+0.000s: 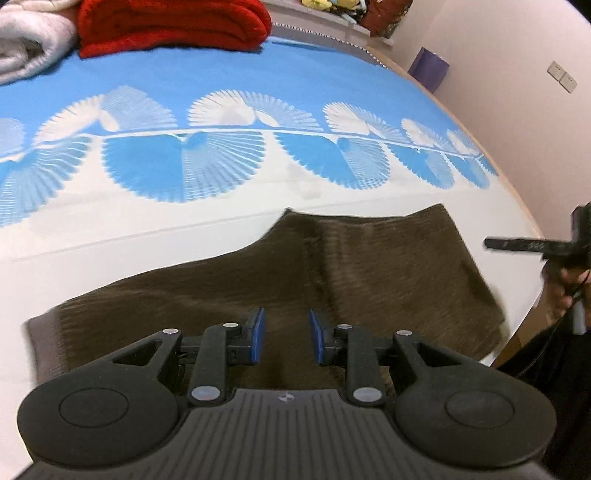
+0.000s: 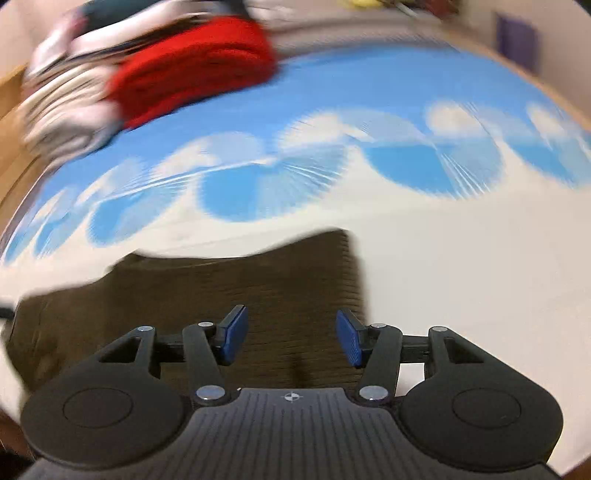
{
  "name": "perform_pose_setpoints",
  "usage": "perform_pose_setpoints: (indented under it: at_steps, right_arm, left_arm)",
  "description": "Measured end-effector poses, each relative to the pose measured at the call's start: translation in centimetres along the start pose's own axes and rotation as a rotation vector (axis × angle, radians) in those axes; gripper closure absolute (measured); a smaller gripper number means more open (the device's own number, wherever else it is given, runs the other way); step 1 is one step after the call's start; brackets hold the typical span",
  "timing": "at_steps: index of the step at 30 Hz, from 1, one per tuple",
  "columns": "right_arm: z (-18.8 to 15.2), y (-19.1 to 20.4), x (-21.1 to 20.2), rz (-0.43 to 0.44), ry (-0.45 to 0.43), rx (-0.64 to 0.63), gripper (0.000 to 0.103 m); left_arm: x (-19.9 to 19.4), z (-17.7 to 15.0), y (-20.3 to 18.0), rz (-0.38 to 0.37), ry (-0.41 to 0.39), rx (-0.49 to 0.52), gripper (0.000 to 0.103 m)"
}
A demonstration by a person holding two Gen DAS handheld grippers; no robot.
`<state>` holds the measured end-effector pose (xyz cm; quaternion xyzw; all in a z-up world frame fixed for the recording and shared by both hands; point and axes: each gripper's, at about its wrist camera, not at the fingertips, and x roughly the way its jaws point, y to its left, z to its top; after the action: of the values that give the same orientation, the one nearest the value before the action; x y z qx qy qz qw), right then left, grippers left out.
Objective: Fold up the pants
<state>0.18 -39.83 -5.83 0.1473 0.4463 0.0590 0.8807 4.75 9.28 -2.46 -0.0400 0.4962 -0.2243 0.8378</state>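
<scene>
Blue-and-white bedding printed with fan-shaped rosettes covers the broad surface under both cameras, with a folded red knitted blanket and a pale grey bundle of cloth stacked at its far side, well apart from the work.

On the plain white part of that bedding, near its front edge, lies the pair of dark olive-brown ribbed pants, spread flat in what looks like a partly folded, wide slab. Its long axis runs left to right across both views, roughly parallel to the front edge. In the left wrist view one end reaches toward the lower left and the other, squarer end stops short of the bed's right edge.

The left gripper hovers directly over the middle of the near side of the fabric, its blue pads parted a little with nothing between them. The right gripper hangs above the right-hand part of the pants, just inside their right edge, jaws spread wider and also empty; this view is smeared, so fine creases cannot be read. From the left wrist view the right tool shows off the bed's right edge.

I judge the next fold needs each gripper to take the fabric nearest it, the left being closer to the cloth's centre and the right to its end.
</scene>
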Motion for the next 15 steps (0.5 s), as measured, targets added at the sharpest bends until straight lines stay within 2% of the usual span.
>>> perform_pose_setpoints:
  at_steps: [3,6,9,11,15]
  right_arm:
    - [0.0,-2.9,2.6,0.018,0.064,0.114,0.048]
    - [-0.4,-4.4,5.6,0.087,0.151,0.206,0.046]
    - [0.2,-3.8,6.8,0.085,0.163,0.173,0.039]
    - [-0.1,-4.3,7.7,0.072,0.204,0.141,0.039]
    - [0.1,-5.3,9.0,0.076,0.265,0.16,0.04]
  left_arm:
    - [2.7,1.3,-1.4,-0.029,0.031,-0.049,0.065]
    - [5.9,2.6,-2.6,-0.035,0.067,-0.087,0.062]
    - [9.2,3.4,-3.4,-0.04,0.108,-0.122,0.058]
    - [11.1,3.8,-3.6,-0.034,0.138,-0.136,0.055]
    - [14.4,4.3,-3.9,0.002,0.187,-0.146,0.046]
